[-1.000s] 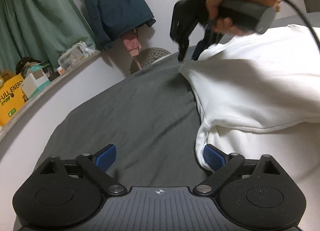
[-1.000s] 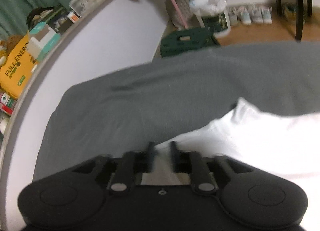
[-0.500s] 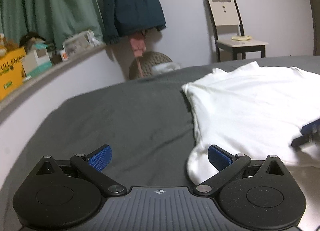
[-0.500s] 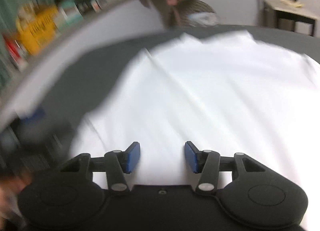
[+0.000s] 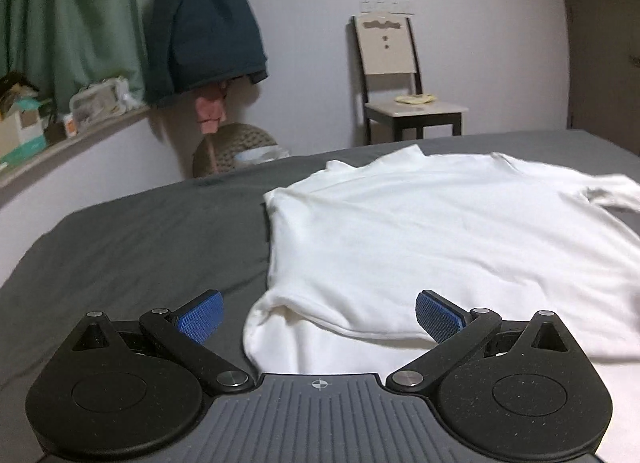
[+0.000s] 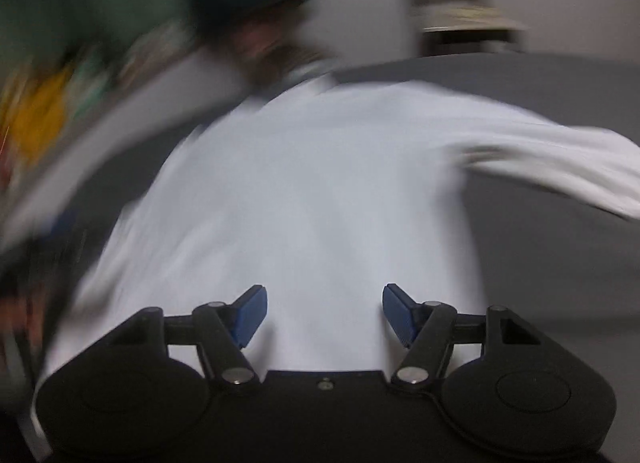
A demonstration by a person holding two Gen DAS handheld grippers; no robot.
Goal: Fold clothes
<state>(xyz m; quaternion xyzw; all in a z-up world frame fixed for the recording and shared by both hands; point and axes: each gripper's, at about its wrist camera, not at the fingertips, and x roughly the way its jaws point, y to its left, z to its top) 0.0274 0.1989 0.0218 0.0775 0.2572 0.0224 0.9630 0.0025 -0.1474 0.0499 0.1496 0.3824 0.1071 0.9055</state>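
A white long-sleeved shirt [image 5: 420, 247] lies spread on the grey bedsheet [image 5: 140, 247], its left side folded over onto the body. My left gripper [image 5: 318, 317] stands open just above the shirt's near left corner, nothing between its blue pads. The right wrist view is blurred by motion: the same shirt [image 6: 312, 191] fills it, with one sleeve [image 6: 560, 159] stretched out to the right. My right gripper [image 6: 322, 315] hovers over the shirt's near part, its jaws opening with nothing gripped.
A white curved ledge [image 5: 80, 143] with boxes and clutter runs along the bed's left side under a green curtain [image 5: 68, 23]. A dark jacket [image 5: 204, 31] hangs on the wall. A wicker basket [image 5: 236, 147] and a chair [image 5: 400, 87] stand beyond the bed.
My right gripper let go of the shirt's far corner, swung back across the shirt toward its near side and opened. My left gripper lifted slightly; the folded flap now lies flat.
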